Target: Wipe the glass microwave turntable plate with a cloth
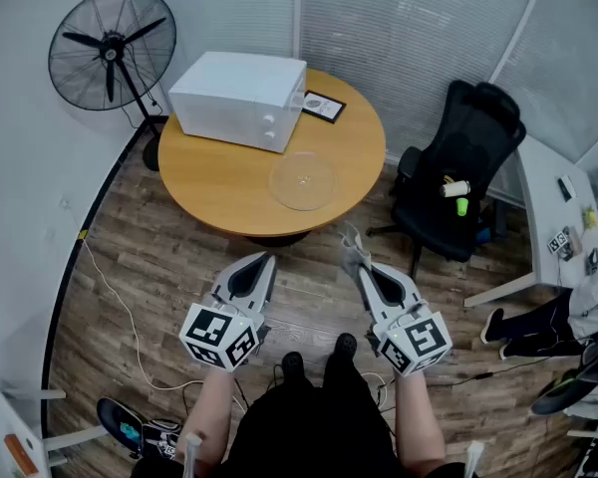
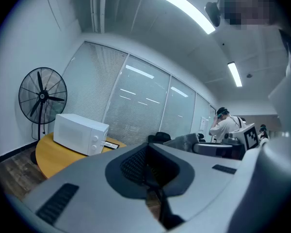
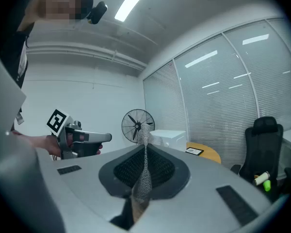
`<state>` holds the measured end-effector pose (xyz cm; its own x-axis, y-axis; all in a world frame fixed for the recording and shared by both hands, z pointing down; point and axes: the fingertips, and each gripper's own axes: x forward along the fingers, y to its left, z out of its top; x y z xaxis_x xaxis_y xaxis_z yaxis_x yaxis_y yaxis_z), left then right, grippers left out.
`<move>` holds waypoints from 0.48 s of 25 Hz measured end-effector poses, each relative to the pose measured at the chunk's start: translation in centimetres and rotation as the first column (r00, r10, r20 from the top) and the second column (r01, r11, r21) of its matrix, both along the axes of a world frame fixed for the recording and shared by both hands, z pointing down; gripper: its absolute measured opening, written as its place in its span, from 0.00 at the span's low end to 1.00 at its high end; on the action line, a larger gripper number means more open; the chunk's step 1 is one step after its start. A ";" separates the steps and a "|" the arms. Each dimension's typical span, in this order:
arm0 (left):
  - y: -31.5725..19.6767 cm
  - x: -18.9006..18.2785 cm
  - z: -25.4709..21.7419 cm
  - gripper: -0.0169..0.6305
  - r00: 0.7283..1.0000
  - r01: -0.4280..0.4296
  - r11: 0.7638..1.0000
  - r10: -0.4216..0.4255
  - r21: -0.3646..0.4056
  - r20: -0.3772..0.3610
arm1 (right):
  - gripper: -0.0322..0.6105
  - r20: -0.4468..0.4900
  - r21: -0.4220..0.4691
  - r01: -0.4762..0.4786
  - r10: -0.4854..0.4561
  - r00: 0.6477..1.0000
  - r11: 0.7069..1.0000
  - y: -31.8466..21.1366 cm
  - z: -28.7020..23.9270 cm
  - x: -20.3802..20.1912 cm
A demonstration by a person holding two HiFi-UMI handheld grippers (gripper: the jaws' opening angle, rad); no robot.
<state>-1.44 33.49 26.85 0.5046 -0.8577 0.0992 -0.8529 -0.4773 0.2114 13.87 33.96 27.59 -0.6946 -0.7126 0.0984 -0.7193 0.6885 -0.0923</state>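
Head view: I look steeply down from above, with the left gripper (image 1: 263, 260) and right gripper (image 1: 357, 263) close below me and the round table (image 1: 219, 182) farther ahead.
Left gripper view: I see near level along its own jaws toward the microwave (image 2: 80, 132) and fan (image 2: 42, 97), some way off.
Right gripper view: near level too, facing that same corner.
Shared: all three catch microwave, fan and table.

Clear glossy glass plate (image 1: 302, 181), smooth varnished wooden table (image 1: 219, 182), grey rough-woven cloth (image 3: 144, 169), matt wood-grain floor (image 1: 179, 257).
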 end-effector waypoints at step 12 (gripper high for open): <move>0.4 -0.6 0.2 0.02 1.000 -0.008 1.000 0.008 0.001 0.007 | 0.08 -0.014 0.015 0.001 -0.001 1.000 1.000 0.5 -0.1 -1.3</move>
<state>-2.05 33.88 27.04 0.5105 -0.8538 0.1017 -0.8506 -0.4842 0.2051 12.60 34.48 27.51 -0.6939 -0.7134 0.0975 -0.7199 0.6903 -0.0721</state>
